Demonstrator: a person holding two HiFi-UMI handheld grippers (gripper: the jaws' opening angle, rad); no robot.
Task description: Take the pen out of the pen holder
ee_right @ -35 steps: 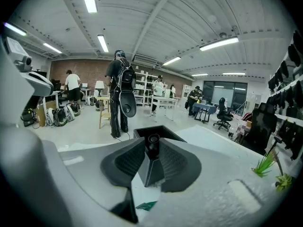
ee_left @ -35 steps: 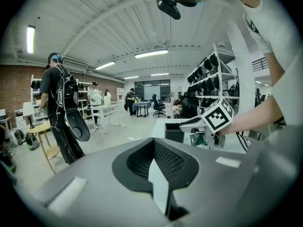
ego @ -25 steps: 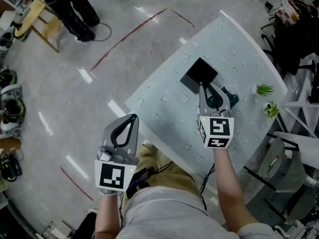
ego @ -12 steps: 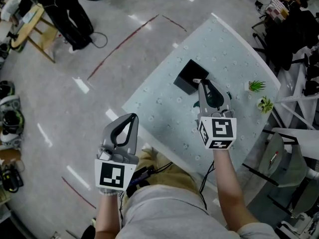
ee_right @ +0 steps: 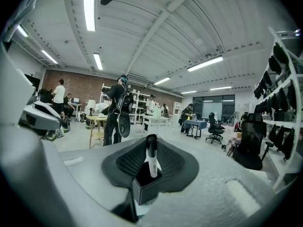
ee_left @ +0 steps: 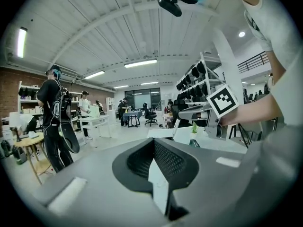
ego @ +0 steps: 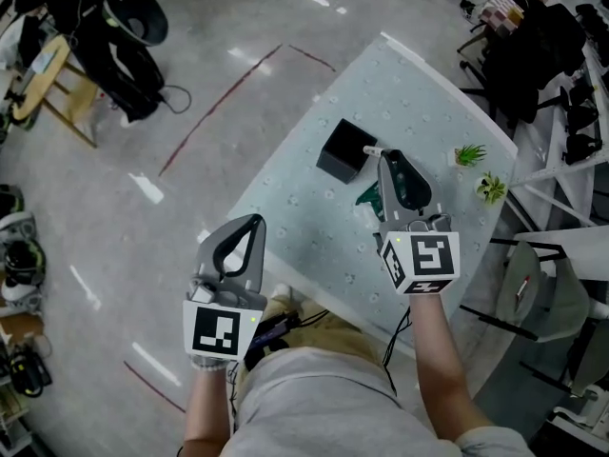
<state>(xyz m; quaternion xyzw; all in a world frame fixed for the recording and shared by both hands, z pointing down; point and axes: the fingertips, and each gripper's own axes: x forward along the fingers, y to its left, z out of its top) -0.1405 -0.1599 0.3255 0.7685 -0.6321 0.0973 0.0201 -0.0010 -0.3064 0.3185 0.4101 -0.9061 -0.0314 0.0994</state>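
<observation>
1. The pen (ee_right: 151,161), white-bodied with a black cap, is standing upright between the pads of the right tool (ego: 385,160), which is clamping it from both sides. In the right gripper view its lower end is overlapping the open top of the pen holder (ego: 343,150). Whether it is clear of the holder cannot be told.
2. The pen holder, a black box, is sitting on the table (ego: 419,89), just beside the tip of the right tool.
3. A dark green object (ego: 368,198) is lying on the table beside the right tool and is partly hidden by it.
4. Two small green plants (ego: 470,153) are standing near the table's right edge, well apart from the pen holder.
5. The left tool (ego: 253,227) is hovering off the table, above the floor (ego: 143,112). Its jaws are drawn together to a narrow slit and are holding nothing.
</observation>
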